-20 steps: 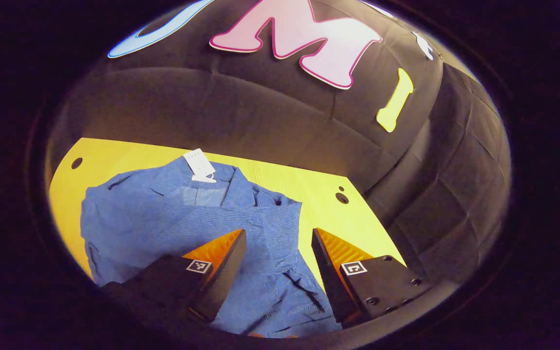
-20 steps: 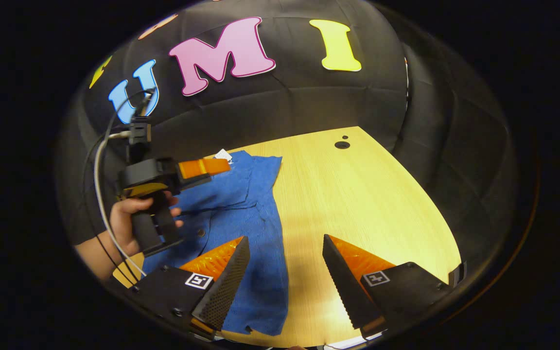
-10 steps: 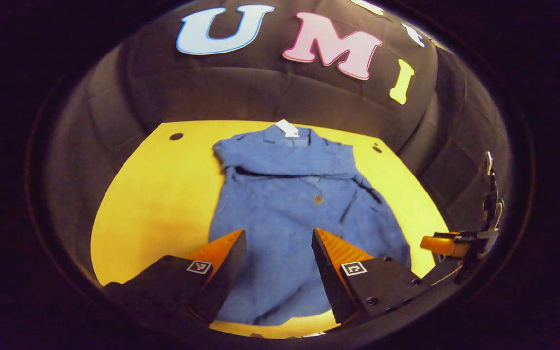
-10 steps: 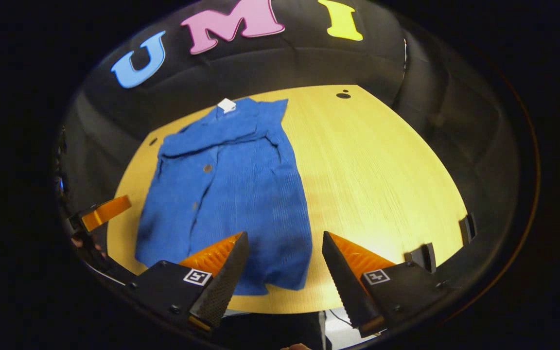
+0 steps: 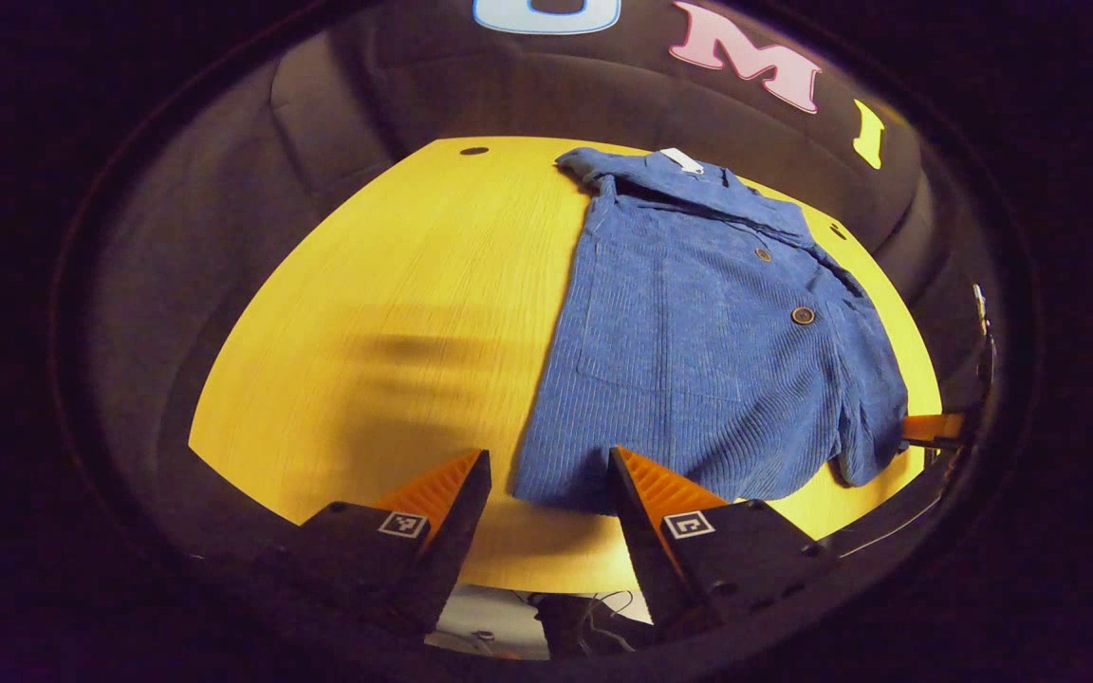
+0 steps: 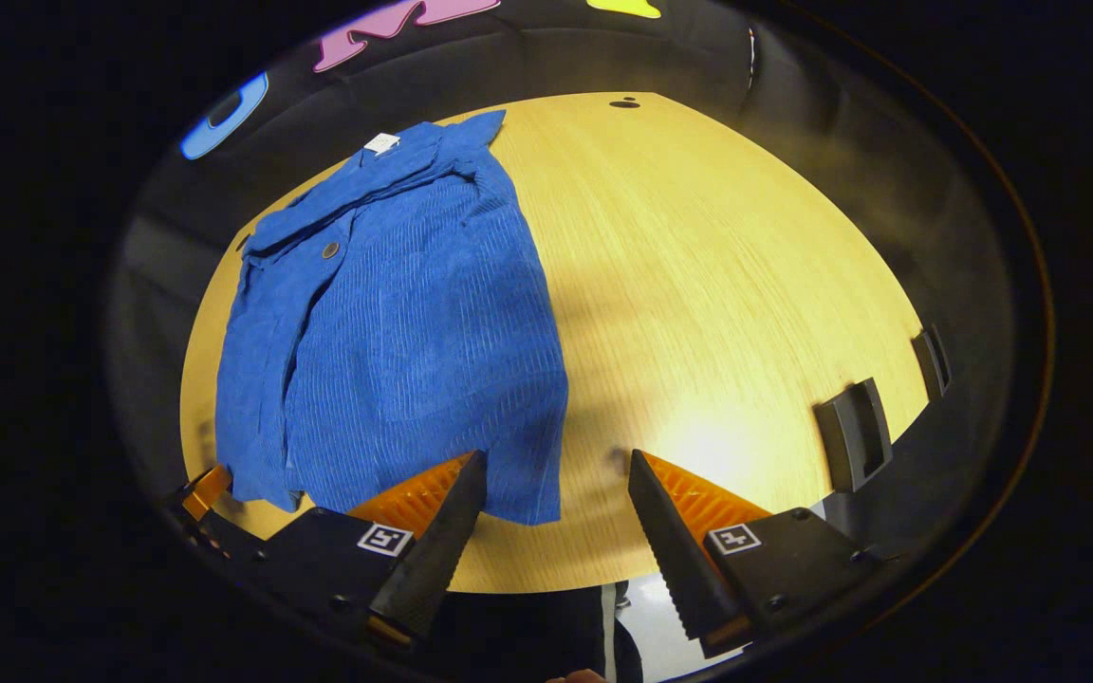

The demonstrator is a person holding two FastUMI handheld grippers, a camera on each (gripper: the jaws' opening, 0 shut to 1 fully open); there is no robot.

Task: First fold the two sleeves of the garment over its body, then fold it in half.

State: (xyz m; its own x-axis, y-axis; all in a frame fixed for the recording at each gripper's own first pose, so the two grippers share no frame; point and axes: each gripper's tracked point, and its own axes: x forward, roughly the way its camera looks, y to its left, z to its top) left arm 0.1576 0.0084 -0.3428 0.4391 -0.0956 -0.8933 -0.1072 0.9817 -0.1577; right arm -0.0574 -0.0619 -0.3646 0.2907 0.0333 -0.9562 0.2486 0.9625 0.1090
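Observation:
A blue corduroy button-up garment (image 5: 698, 323) lies flat on the yellow wooden table (image 5: 395, 313), collar with a white tag (image 5: 679, 159) at the far end, both sleeves folded in over its body. My left gripper (image 5: 546, 474) hovers open over the hem's near left corner. In the right gripper view the same garment (image 6: 414, 313) lies left of centre, and my right gripper (image 6: 554, 474) stands open just above the hem's right corner. An orange finger of the other gripper (image 5: 931, 427) peeks in at the right edge of the left gripper view.
Round holes (image 6: 624, 102) mark the table's far corners. Two dark brackets (image 6: 855, 432) clamp the table's right edge. Bare tabletop stretches to the left of the garment in the left gripper view and to its right (image 6: 717, 285) in the right gripper view.
Both grippers have pulled back from over the garment's upper part to the near hem edge. Both stayed open. The garment lies still with its sleeves folded in.

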